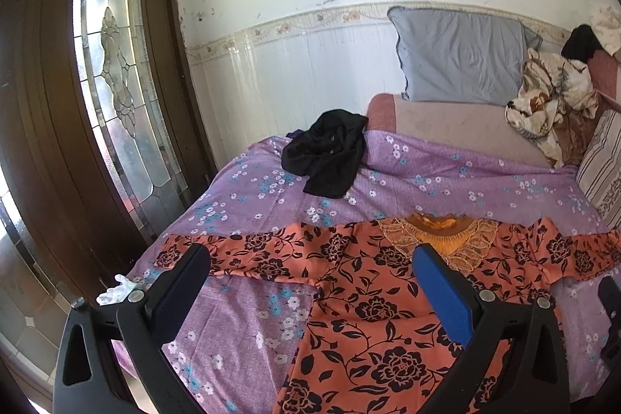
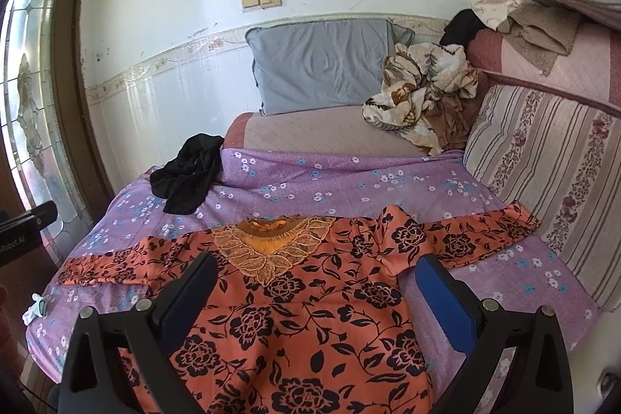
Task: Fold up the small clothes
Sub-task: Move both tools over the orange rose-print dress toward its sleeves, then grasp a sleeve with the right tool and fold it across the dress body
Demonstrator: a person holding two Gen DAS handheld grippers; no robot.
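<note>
We find the orange floral blouse (image 2: 295,301) spread flat on the bed (image 2: 349,177) (sleeves outstretched); left claw (image 1: 310,282) and right claw (image 2: 322,286) gape wide, holding nothing.

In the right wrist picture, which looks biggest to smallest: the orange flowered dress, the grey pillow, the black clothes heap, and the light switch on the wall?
As they look in that view:
1. orange flowered dress, also nearest the camera, which enlarges it
2. grey pillow
3. black clothes heap
4. light switch, farthest away
</note>
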